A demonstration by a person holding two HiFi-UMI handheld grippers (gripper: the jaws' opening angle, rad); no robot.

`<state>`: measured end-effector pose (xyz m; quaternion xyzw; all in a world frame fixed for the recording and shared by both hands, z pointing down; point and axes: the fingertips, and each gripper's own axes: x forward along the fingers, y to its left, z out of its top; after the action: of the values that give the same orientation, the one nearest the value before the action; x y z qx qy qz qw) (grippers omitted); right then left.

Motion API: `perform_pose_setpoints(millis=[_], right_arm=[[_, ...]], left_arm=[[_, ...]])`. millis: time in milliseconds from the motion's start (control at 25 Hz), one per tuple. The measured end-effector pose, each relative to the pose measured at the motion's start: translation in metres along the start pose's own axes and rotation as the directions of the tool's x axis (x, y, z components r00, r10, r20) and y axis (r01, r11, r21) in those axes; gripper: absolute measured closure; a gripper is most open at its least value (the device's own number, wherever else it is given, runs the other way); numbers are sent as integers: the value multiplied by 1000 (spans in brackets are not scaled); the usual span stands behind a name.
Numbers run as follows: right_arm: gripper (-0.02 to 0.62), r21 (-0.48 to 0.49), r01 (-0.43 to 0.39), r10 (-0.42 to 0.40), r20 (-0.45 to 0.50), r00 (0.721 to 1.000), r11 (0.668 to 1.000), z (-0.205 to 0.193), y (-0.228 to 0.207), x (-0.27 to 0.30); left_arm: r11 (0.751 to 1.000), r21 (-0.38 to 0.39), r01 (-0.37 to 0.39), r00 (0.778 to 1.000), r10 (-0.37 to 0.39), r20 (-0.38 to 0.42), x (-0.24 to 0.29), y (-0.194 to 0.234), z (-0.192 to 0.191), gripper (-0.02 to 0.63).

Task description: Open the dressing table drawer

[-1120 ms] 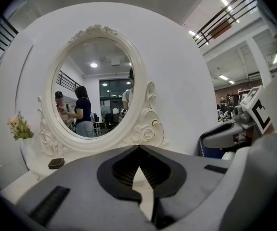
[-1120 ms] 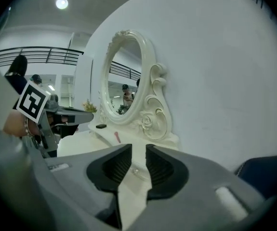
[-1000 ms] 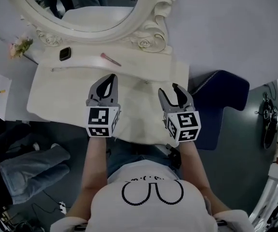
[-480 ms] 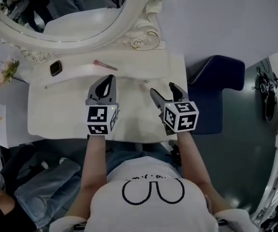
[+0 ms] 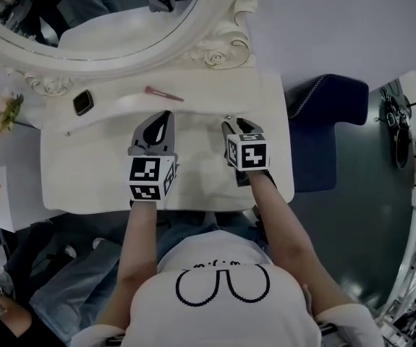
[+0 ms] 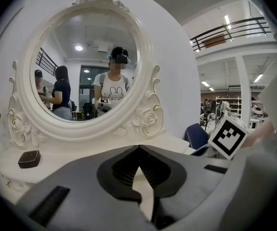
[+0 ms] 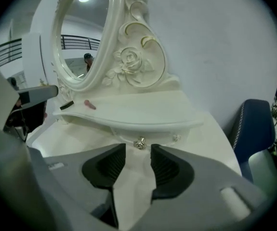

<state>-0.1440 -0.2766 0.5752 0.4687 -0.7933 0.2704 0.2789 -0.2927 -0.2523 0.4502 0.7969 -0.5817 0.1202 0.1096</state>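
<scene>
The dressing table [image 5: 70, 186] looks like smooth, satiny white-painted wood, its drawer knob [image 7: 139, 143] bright shiny metal, the mirror [image 6: 80, 66] glossy glass. The left gripper [image 6: 138, 149] is matt grey plastic with ribbed black pads [image 6: 124, 170].

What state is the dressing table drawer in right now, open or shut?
Shut: in the right gripper view the drawer front sits back under the shelf, nothing pulled out, its knob ungripped.

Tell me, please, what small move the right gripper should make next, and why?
Probably ease the right gripper forward until the knob sits between its jaws. The jaws are closing, but the knob lies just beyond the tips, centred on the gap, with nothing between them yet.
</scene>
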Motion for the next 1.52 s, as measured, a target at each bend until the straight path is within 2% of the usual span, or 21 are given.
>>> perform_pose_setpoints(millis=[200, 360, 600, 1520], right_arm=[[448, -14, 61, -62, -33, 998, 998, -2, -3, 24], [494, -28, 86, -87, -41, 995, 996, -2, -3, 34], [497, -23, 112, -113, -58, 992, 993, -4, -4, 31], [499, -19, 78, -80, -126, 989, 997, -49, 17, -6]], left_arm=[[1000, 1, 14, 1000, -14, -10, 1, 8, -2, 609], [1000, -15, 18, 1000, -19, -12, 2, 12, -5, 607], [1000, -24, 12, 1000, -12, -17, -3, 16, -9, 607], [998, -57, 22, 1000, -22, 9, -13, 15, -12, 607]])
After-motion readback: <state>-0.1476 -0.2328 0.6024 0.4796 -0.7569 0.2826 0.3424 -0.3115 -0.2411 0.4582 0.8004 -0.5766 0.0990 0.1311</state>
